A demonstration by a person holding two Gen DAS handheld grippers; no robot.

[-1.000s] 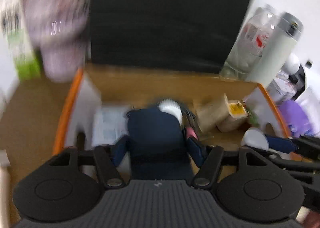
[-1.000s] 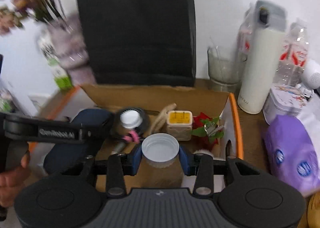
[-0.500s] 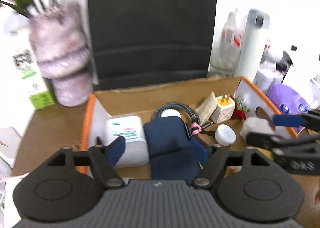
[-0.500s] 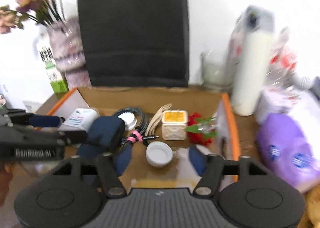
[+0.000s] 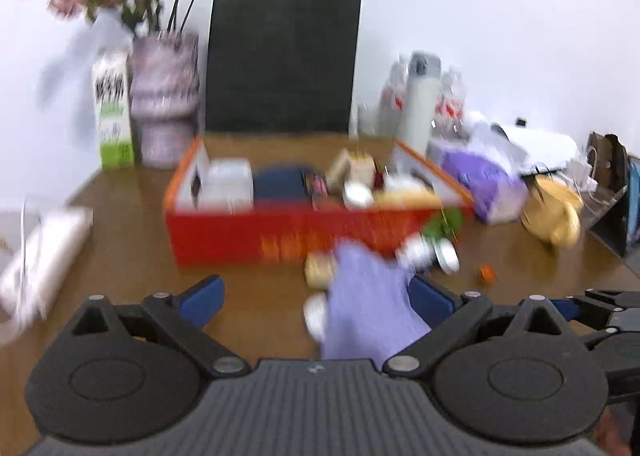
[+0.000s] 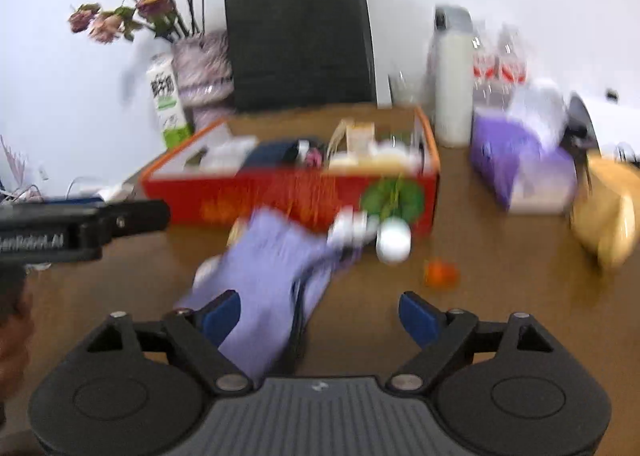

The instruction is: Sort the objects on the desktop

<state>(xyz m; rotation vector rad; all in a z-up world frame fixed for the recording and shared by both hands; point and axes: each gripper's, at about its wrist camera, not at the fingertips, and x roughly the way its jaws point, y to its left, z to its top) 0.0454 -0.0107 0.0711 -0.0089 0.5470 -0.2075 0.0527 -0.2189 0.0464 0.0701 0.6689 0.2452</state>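
Left wrist view: a brown wooden table [image 5: 120, 256] stands against a white wall [image 5: 480, 16], with a black paper bag [image 5: 282, 60] upright at its far edge between a vase of dried flowers [image 5: 164, 96] and a white flask [image 5: 420, 108]. An open red-and-orange box [image 5: 256, 236] sits mid-table, packed with a white pack [image 5: 230, 186], a dark blue pouch [image 5: 280, 184] and other small items too blurred to name. A milk carton [image 5: 112, 112] stands at the far left corner; a purple tissue pack [image 5: 484, 184] and a tan soft toy [image 5: 556, 212] lie toward the right edge.

On the near side of the box a lilac cloth [image 5: 368, 308] lies crumpled on the table, with a white cap [image 5: 446, 256], a green leaf sprig [image 5: 444, 222] and a small orange bit [image 5: 486, 272] close by.

The left tool [image 5: 316, 296] hangs over the near edge, its jaws opening and already wide; the cloth lies between the blue pads [image 5: 202, 296], and whether the right-hand pad touches it cannot be told through the blur. From the right wrist view, the right tool [image 6: 320, 312] is likewise opening wide, its left pad over the cloth's near end, nothing visibly gripped. The left tool's black body [image 6: 80, 224] juts in from the left.
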